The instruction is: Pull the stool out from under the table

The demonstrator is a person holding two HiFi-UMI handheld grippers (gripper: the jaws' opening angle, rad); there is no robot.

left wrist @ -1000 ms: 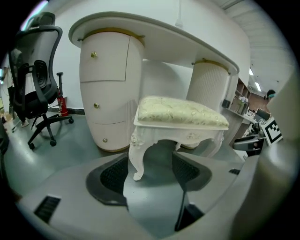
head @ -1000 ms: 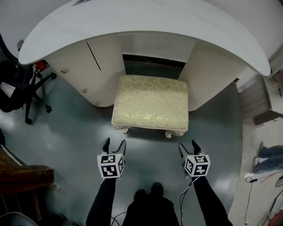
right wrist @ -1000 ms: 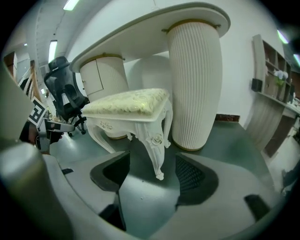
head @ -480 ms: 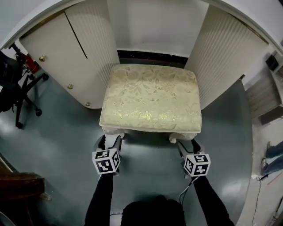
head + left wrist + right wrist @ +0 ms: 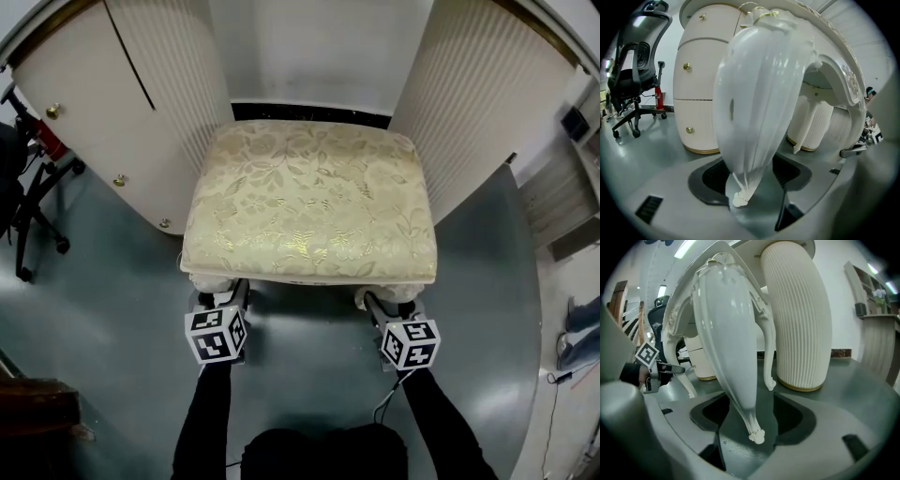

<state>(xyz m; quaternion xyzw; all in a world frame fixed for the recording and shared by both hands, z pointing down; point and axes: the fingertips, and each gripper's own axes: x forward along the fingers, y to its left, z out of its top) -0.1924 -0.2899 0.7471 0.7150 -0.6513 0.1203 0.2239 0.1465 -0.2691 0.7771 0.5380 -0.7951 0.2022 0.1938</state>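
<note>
**A:** While both grippers sit low at the near edge of the stool (image 5: 314,202), what does each have between its jaws?

**B:** The left gripper (image 5: 220,298) has the stool's front-left leg (image 5: 754,103). The white carved leg comes down from above and tapers to a small scrolled foot on the floor (image 5: 309,375), right between the jaws. The jaws are spread, one to each side of the leg, with bare floor showing beside the foot.

**A:** And the right gripper (image 5: 392,307)?

**B:** Much the same. The front-right leg (image 5: 729,333) stands between its parted jaws, and there is a gap on both sides of the thin lower end.

**A:** Where is the stool itself?

**B:** Its cushioned seat lies just ahead of and above both grippers. The far end sits between the two supports of the table (image 5: 487,103). The ribbed pedestal (image 5: 799,315) rises beyond the right gripper, to its right. The cabinet (image 5: 701,84) with brass knobs (image 5: 686,67) stands beyond the left gripper, to its left.

**A:** Anything else nearby?

**B:** A black office chair (image 5: 633,61), well off to the left gripper's left.
</note>
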